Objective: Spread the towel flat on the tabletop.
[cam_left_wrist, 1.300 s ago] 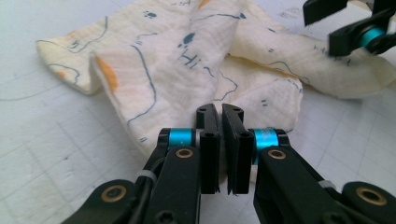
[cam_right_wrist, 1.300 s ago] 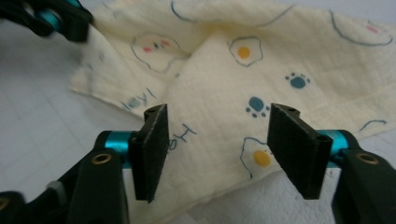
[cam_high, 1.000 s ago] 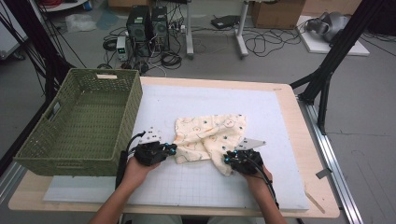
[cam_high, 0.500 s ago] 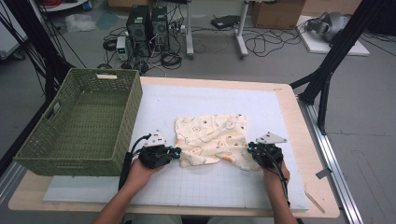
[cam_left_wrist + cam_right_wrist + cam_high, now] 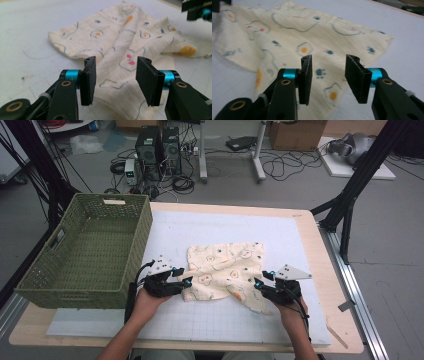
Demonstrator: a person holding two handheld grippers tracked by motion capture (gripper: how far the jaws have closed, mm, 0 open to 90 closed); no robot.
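Cloth [image 5: 225, 270], cream with fried-egg print, lies rumpled on white mat [image 5: 230, 227] right of green basket [image 5: 85, 250]; left gripper [image 5: 186, 282] at its near-left edge, jaws just opened, gripping nothing; right gripper [image 5: 257, 284] at near-right corner, jaws likewise just parted, cloth lying beneath them.

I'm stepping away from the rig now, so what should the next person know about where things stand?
Left gripper: jaws have just opened, nothing pinched; it sits at the near left edge of the printed cloth.
Right gripper: jaws have just opened too, nothing held; it sits at the cloth's near right corner.
The cloth lies loose and rumpled on the white mat, partly spread, with a fold along its near right edge.
The green basket stands at the table's left with no cloth in it.
Done: cloth pulled partly flat and let go.
Left: probably smoothing or folding it, perhaps then into the basket.
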